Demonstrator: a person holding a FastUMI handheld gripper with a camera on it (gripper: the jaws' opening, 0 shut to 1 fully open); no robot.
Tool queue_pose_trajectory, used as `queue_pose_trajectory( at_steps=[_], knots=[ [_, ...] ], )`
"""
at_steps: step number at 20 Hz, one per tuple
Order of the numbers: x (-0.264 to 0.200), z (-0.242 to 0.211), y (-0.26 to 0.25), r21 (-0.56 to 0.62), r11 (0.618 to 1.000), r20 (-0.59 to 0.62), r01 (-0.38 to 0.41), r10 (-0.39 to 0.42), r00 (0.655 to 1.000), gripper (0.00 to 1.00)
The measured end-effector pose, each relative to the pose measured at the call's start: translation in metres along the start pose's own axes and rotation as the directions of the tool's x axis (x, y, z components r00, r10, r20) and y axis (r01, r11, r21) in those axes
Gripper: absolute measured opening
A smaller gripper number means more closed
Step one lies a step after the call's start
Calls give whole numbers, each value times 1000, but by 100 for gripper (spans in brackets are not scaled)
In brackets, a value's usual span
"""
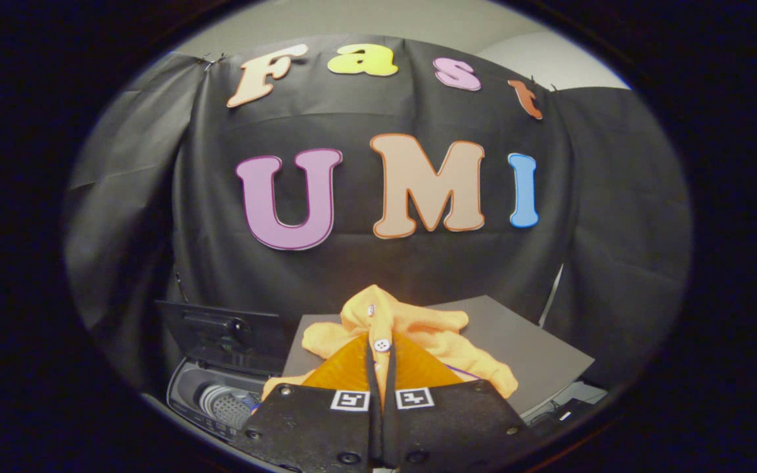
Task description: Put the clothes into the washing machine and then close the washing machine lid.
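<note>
Claw-mounted fisheye, forward toward booth wall (378,263)

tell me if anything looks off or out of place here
Nothing looks damaged or spilled. The gripper has its fingers shut on the orange garment, which hangs bunched over the grey board. The washing machine, down to the left, has its lid standing open with the drum exposed, as the task needs.

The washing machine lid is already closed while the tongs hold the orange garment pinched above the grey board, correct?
Not quite. The gripper view shows the washing machine lid raised and standing open, with the drum exposed below it. The rest holds: the tongs are shut on the orange garment, lifted above the grey board.
</note>
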State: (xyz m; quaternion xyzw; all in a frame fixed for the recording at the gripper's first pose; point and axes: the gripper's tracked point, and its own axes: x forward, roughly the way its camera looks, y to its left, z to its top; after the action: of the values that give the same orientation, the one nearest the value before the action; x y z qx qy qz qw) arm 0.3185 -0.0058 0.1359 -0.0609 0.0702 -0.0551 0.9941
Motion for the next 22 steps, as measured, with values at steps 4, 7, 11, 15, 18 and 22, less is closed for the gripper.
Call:
queue_pose_trajectory(
  at_steps=[4,7,11,15,18,22],
  knots=[
    [-12,22,47,67,994,39,-84,82,996,1],
    [-17,34,83,93,986,83,-140,133,988,0],
    [-17,30,134,113,973,93,-202,193,977,0],
    [-14,9,177,124,960,81,-250,241,967,0],
    [-9,-15,202,113,951,55,-287,282,958,0],
    [4,-56,224,109,947,-1,-303,305,952,1]
  ],
)
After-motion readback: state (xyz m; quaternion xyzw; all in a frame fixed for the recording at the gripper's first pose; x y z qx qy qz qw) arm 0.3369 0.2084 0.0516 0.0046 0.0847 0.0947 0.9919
